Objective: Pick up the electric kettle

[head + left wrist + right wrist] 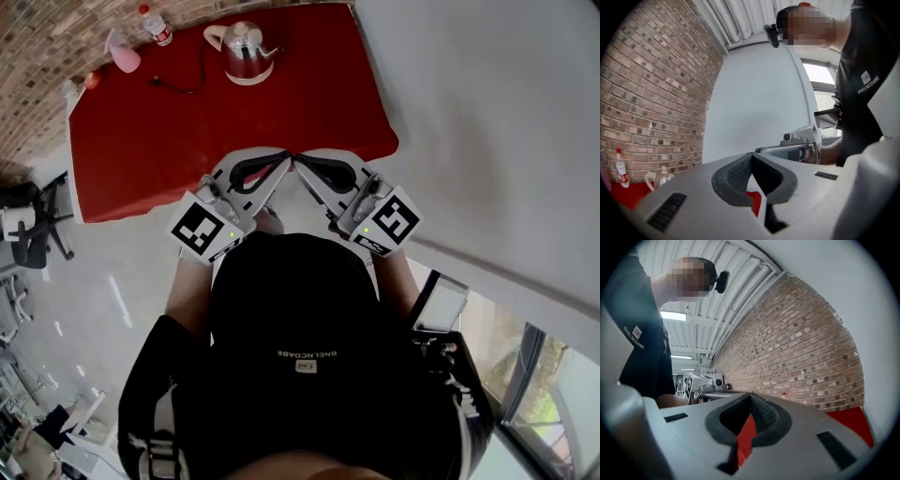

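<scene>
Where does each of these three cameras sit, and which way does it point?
Head view: on the person's head, looking steeply down at the red table with the kettle; shows the black shirt, left tongs and right tongs, tips nearly meeting.
Left gripper view: on the left tongs, facing along its shut jaws toward the right tongs; shirt at right.
Right gripper view: on the right tongs, facing the left tongs; shirt at left.
Shared: both gripper views show the brick wall; head and left gripper views, the kettle.

Person's wearing a black short-sleeved tee (300, 309) with a small white logo (307, 356), plus a black head camera (771, 34). The left gripper (284, 157) and right gripper (300, 162): pale grey plastic, dark ribbed pads (733, 176), black-and-white marker cubes (202, 230).
</scene>
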The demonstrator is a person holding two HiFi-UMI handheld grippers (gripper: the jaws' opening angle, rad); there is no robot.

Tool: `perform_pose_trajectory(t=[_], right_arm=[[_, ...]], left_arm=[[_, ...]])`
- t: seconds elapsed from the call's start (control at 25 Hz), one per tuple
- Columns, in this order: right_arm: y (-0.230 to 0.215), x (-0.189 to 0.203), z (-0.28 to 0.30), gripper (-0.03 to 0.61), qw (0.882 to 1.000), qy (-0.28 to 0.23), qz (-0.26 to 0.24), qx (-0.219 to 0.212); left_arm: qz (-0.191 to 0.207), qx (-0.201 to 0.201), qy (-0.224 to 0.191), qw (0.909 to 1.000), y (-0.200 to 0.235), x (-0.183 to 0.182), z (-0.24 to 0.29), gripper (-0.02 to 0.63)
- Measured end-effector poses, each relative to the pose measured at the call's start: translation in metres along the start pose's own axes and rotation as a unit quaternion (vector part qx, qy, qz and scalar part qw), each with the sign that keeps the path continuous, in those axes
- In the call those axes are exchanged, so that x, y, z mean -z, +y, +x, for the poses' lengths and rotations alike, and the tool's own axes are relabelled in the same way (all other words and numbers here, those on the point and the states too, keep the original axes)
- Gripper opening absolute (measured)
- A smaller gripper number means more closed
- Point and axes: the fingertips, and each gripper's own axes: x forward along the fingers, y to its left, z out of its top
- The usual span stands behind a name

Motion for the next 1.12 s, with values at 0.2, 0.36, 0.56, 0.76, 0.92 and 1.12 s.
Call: perform_pose_trajectory(t=[0.2,0.36,0.56,0.76,0.92,1.12], right_arm=[[-0.024,0.005,0.041,-0.002,1.000,-0.003,0.020,0.020],[-0.041,0.011,0.070,0.000,0.999,0.001,0.041,0.027],[-0.065,0.009,0.097,0.002,0.995,-0.010,0.074,0.061],[-0.096,0.003,0.095,0.002,0.988,-0.025,0.085,0.126],[-0.111,0.004,0.090,0.002,0.983,-0.031,0.094,0.157],[-0.122,0.010,0.090,0.002,0.979,-0.026,0.108,0.171]], left_arm=[[-0.003,0.008,0.010,0.9999,0.046,0.007,-0.007,-0.009],[-0.009,0.013,0.019,0.9997,0.080,0.010,-0.011,-0.009],[-0.024,0.023,0.010,0.9994,0.116,0.010,-0.022,-0.008],[-0.030,-0.009,0.013,0.9994,0.156,0.018,-0.036,-0.008],[-0.037,-0.038,0.024,0.9983,0.181,0.030,-0.041,-0.008],[-0.027,-0.078,0.045,0.9955,0.212,0.045,-0.041,-0.006]])
